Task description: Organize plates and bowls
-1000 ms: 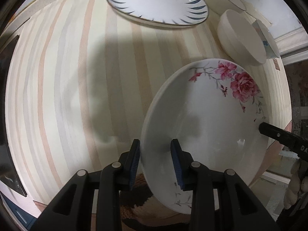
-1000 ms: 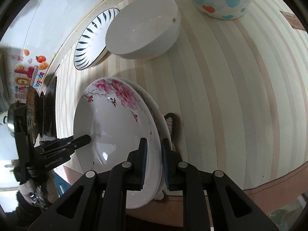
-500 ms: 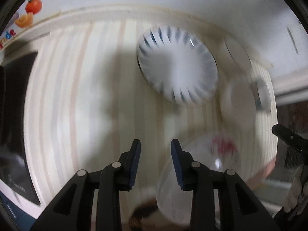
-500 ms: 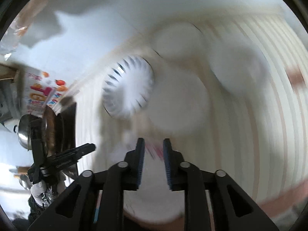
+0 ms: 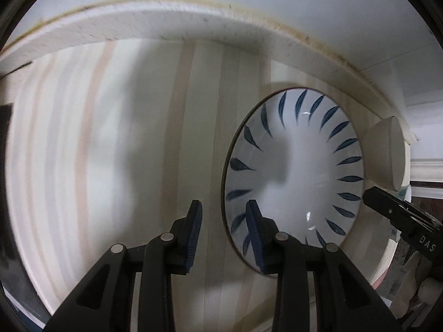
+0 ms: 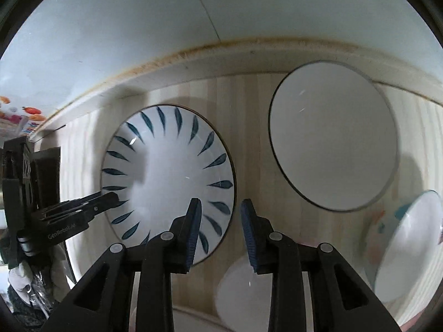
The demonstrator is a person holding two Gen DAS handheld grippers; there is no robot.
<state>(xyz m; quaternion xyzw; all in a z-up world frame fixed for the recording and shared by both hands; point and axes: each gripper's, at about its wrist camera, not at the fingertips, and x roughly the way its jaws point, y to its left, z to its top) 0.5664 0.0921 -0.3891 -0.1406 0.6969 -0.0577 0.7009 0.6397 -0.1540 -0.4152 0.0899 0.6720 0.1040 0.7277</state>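
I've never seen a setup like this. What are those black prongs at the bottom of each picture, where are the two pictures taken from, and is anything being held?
There is no robot here: a person carries a handheld two-finger gripper in each hand, with a wide-angle camera on each looking along its fingers. One picture is from the left gripper, the other from the right gripper. Each also shows in the other's picture, at the edge.

Both look down on a striped tabletop by a wall. On it lie a plate with blue leaf marks, a plain white plate with a dark rim, a white bowl and a bowl with coloured spots.

Nothing is held. Both grippers hover with empty jaws, one at each side of the blue-leaf plate, probably about to lift it.
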